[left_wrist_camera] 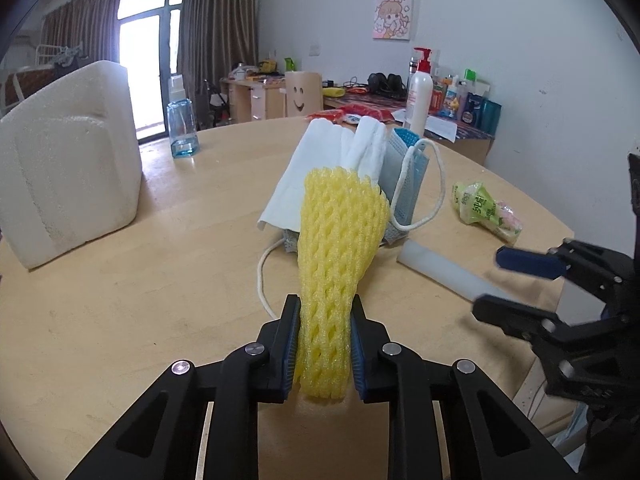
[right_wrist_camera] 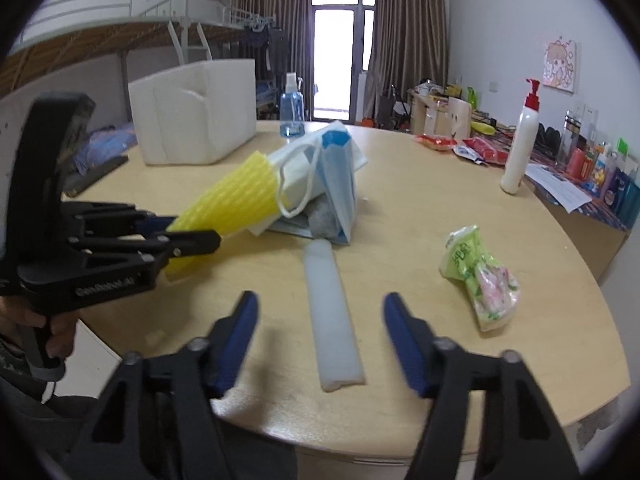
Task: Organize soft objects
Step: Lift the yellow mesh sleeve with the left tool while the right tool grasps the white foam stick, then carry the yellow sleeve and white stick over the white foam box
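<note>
My left gripper [left_wrist_camera: 325,320] is shut on a yellow foam net sleeve [left_wrist_camera: 340,240], held just above the round wooden table [left_wrist_camera: 120,320]; it also shows in the right wrist view [right_wrist_camera: 236,200]. The sleeve's far end rests against a pile of white tissue [left_wrist_camera: 320,152] and blue face masks [left_wrist_camera: 408,176]. My right gripper [right_wrist_camera: 320,312] is open, its jaws on either side of a white foam strip [right_wrist_camera: 332,320] lying on the table. A green tissue packet [right_wrist_camera: 480,276] lies to the right.
A white foam box [left_wrist_camera: 68,168] stands at the left of the table, a blue spray bottle [left_wrist_camera: 182,124] behind it. A white pump bottle [right_wrist_camera: 520,148] stands near the far right edge. Red snack packets [right_wrist_camera: 472,148] lie at the back.
</note>
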The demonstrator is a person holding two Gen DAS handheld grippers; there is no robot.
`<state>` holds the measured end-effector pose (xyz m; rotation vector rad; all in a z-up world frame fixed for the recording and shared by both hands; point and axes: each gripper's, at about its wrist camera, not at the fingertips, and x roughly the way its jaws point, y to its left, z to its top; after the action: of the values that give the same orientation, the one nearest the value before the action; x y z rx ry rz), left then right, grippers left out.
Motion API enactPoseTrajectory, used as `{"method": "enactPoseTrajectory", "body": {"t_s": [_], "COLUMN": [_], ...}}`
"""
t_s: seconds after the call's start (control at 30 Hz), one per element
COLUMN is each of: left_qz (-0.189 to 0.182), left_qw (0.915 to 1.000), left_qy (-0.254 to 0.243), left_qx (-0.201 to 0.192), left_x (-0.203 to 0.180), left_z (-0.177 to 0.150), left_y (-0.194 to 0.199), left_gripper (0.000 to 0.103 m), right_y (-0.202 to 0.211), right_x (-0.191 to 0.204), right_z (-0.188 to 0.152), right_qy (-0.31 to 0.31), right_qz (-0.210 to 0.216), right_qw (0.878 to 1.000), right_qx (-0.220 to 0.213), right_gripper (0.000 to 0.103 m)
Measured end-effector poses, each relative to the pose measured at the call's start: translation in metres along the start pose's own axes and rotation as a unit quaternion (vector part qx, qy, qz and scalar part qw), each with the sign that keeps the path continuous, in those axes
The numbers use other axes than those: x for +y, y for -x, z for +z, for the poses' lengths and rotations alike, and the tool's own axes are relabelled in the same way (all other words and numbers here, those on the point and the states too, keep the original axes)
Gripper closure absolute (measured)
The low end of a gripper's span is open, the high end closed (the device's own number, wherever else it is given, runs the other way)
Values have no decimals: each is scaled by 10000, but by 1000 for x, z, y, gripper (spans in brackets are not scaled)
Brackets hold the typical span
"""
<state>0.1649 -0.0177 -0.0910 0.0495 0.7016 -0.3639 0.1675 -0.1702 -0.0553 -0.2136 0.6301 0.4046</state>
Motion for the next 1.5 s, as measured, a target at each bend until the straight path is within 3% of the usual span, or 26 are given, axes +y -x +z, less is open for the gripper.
{"method": "enactPoseTrajectory", "body": {"t_s": [0.03, 0.1, 0.3, 0.67, 0.73, 0.97, 1.5], "left_qz": [-19, -68, -144, -307, -334, -303, -263], "left_qw": [10000, 10000, 9998, 9994, 9992, 9989, 9952], "left_qy": [2, 25, 90, 91, 91, 88, 172], "left_qx": [-21, -10, -43, -166, -200, -351, -931], "left_x": [0, 3, 6, 7, 7, 7, 4], "left_z": [-1, -3, -2, -3, -3, -2, 6], "left_y": [1, 2, 6, 13, 15, 23, 58], "left_gripper": [79, 79, 79, 79, 79, 79, 79], "right_y": [-1, -5, -10, -12, -12, -8, 29], "right_x": [-1, -2, -2, -2, -5, -5, -12], "right_z": [0, -1, -4, -5, -5, -4, 8], "right_qy": [-14, -11, 30, -31, -50, -103, -459], "right_qz": [-8, -91, -136, 49, 33, 78, 123], "right_qw": [10000, 9999, 9995, 9994, 9994, 9997, 9974], "right_qx": [40, 128, 298, 339, 342, 218, -537], "right_gripper": [53, 57, 58, 70, 79, 81, 81]}}
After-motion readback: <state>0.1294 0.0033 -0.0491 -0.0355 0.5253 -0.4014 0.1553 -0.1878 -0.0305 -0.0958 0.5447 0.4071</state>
